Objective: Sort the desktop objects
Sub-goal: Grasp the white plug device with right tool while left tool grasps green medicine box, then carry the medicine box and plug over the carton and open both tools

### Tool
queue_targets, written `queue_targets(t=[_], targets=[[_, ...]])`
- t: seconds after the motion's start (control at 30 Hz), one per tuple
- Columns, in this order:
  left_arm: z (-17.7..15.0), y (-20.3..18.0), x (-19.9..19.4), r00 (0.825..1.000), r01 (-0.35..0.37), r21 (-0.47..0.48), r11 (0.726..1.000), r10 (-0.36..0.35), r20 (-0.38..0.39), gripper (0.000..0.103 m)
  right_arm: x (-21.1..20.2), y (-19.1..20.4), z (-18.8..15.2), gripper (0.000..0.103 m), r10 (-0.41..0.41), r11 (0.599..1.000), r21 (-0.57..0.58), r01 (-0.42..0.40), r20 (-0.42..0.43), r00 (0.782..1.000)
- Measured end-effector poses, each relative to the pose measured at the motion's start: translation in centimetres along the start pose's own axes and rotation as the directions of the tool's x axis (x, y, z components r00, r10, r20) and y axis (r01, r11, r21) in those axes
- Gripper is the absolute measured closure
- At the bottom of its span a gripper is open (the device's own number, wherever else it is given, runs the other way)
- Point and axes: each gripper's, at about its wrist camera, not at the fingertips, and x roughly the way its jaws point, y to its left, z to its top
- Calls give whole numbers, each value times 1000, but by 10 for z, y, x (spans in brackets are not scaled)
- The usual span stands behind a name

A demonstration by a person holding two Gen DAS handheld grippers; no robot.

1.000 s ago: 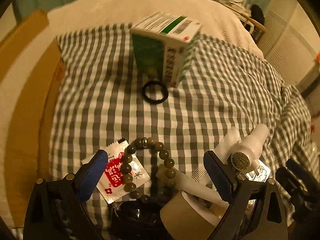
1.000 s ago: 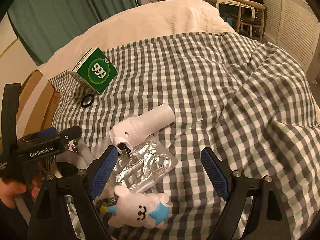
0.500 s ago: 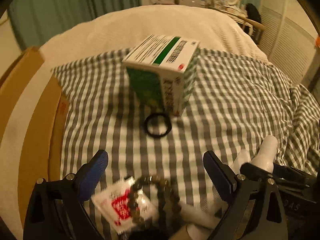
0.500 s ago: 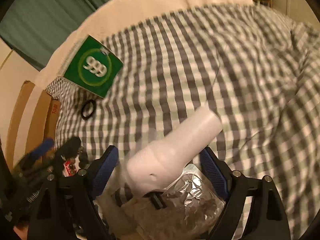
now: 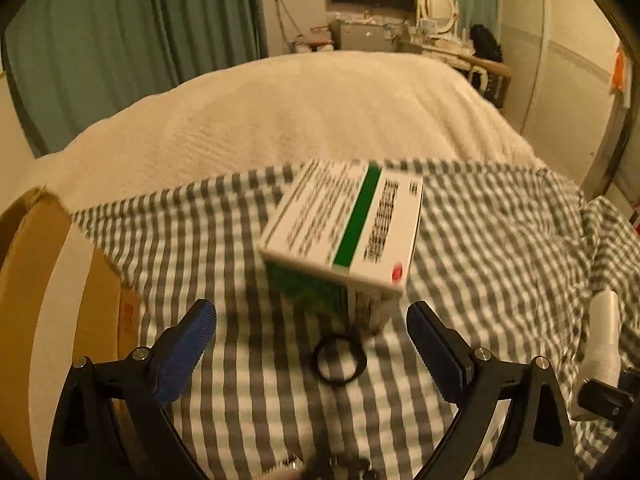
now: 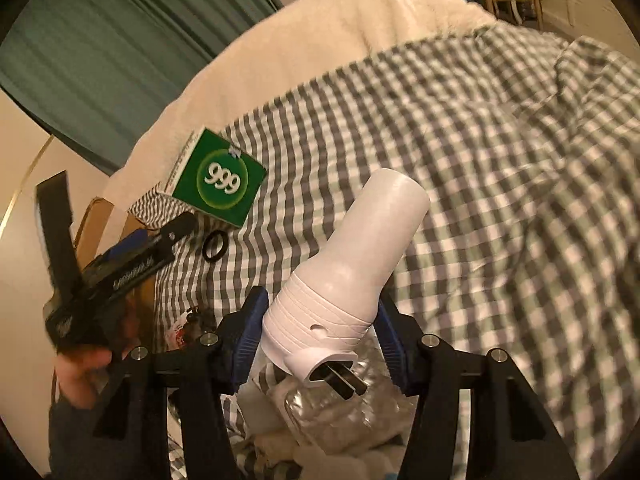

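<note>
Right gripper [image 6: 318, 336] is closing on the white plug-in [image 6: 344, 280], pads at its ribbed base, so this looks like the pickup step; next it needs a firm pinch, then a lift off the checked cloth [image 6: 500, 160]; left gripper [image 5: 312, 344] is spread, empty, over the black ring [image 5: 339, 361] beside the box [image 5: 344, 232]; only the right view shows the prongs and the 999 face.

both views were dim and amber-tinted, lit warmly from above. the medicine box [image 5: 344, 236] ahead of the left tool was smeared by motion blur, its print unreadable. the checked cloth [image 6: 500, 168] beyond the right tool streaked softly. fisheye bending curved everything outward, and black vignette filled the corners.
</note>
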Motion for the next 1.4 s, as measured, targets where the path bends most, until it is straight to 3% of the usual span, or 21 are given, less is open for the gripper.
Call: queue_targets(t=[0.13,0.33,0.43,0.5,0.67,0.97,1.1,1.2,1.4], targets=[[10,-6,4,997,63,85,994,-66,34,3,-15,6,-4,50,-31,999,-24,32,35,999],[15,-14,36,999,3,186,982,-12,47,1,-12,12,-9,50,-34,998,-46,35,23,999],[14,-19,48,998,43,196,980,-52,43,5,-3,15,-12,50,-45,997,-62,45,1,999],[13,-19,54,996,82,178,981,-87,24,19,0,18,-13,50,-56,996,-76,55,-11,998],[9,-8,50,987,159,86,984,-161,11,22,5,24,-13,50,-75,992,-99,73,-18,997],[-8,11,-33,979,199,-40,979,-198,39,23,-18,22,-17,50,-79,993,-81,81,22,997],[-16,13,-76,980,194,-43,980,-191,64,23,-43,23,-23,50,-79,994,-70,82,42,996],[-17,18,-115,967,233,-25,972,-229,116,23,-64,29,-28,50,-87,993,-69,91,61,994],[-13,48,-180,955,236,-7,972,-230,188,23,-101,70,-25,50,-104,983,-141,118,106,989]])
